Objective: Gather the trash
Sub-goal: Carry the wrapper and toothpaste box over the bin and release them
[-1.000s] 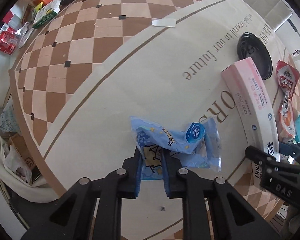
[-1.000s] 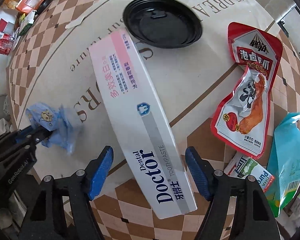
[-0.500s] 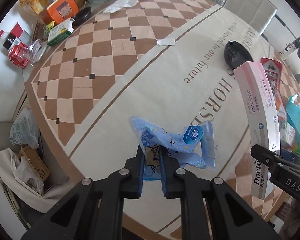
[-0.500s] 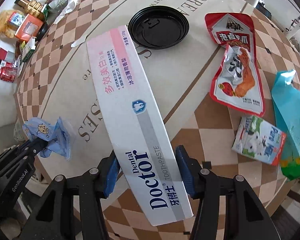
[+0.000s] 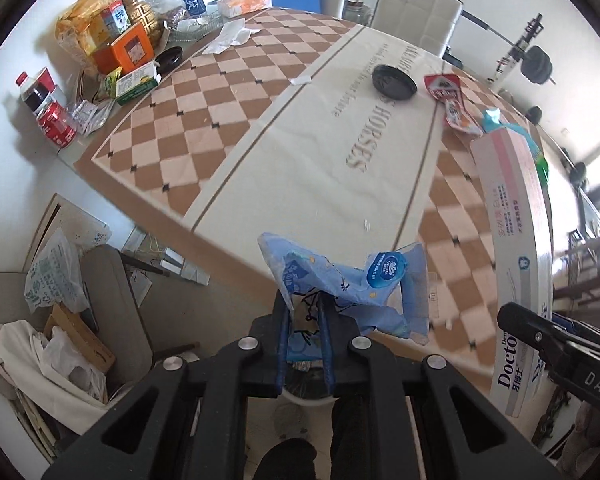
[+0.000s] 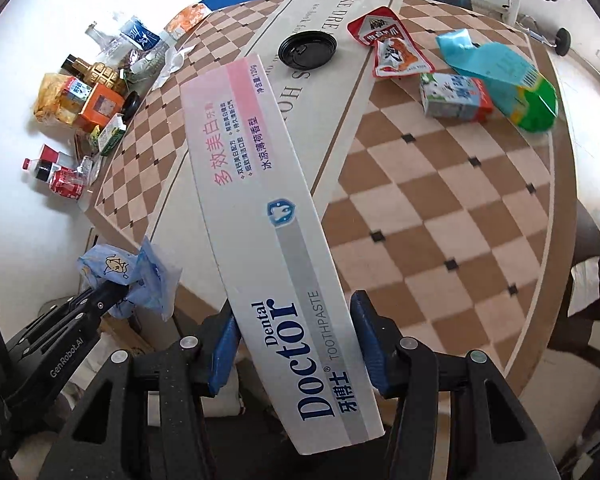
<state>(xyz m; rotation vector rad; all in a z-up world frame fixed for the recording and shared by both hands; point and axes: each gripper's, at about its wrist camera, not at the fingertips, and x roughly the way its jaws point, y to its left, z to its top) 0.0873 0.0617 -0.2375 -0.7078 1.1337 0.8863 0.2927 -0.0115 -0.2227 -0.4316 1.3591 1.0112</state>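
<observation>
My left gripper is clamped on a crumpled blue wrapper, jaws pinched close together on its lower edge. The wrapper hangs in the air off the near edge of the table, with floor clutter and a white plastic bag below at 9 o'clock in the left wrist view. From the right wrist camera I see the same left gripper at 8 o'clock, wrapper bunched at its tips.

Along the far left rim of the table: a red soda can, an orange box and a green-and-white carton.

On the cream centre strip of the cloth at 12 o'clock lies a black lid. Just right of it is a red snack pouch, then a small milk carton touching a teal-and-green bag at 1 o'clock.

My right gripper is clamped on a long toothpaste box, blue pads pressing both long sides near the "Doctor" end. The box is lifted clear of the table, its pink end pointing to 11 o'clock. In the left wrist view the box stands at 3 o'clock.
</observation>
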